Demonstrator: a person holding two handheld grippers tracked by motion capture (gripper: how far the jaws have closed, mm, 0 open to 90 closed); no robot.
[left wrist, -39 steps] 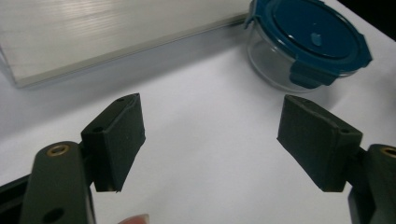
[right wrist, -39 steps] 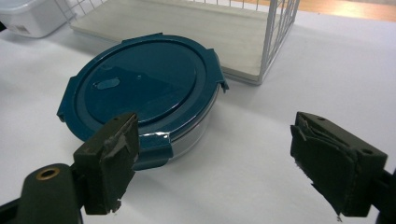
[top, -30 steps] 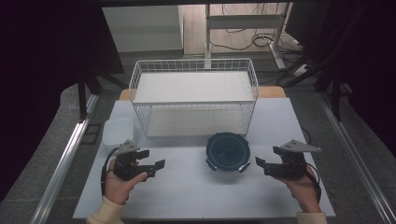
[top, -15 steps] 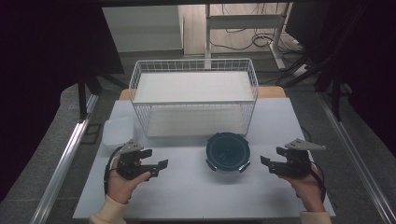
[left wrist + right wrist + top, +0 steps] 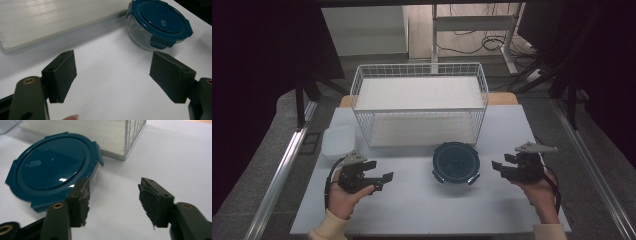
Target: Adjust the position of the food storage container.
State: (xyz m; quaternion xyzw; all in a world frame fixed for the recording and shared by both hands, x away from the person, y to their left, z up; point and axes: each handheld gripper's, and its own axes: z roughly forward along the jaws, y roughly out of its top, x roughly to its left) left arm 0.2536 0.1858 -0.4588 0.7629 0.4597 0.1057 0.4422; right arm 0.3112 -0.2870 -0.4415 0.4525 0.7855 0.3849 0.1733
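A round glass container with a dark blue clip lid stands on the white table, just in front of the wire basket. My left gripper is held to its left, open and empty; in the left gripper view the container lies ahead to the right. My right gripper is held to the container's right, pointing towards it. Its jaws have just been closing, and nothing is between them. They still stand apart, beside the lid and not touching it.
A white wire basket with a white board in its bottom stands at the back middle of the table. A small white plastic tub sits by its front left corner. Metal rails run along both sides of the table.
The right gripper's jaws look a little narrower than a second ago. Both hands stay nearly where they were, and the container has not moved.
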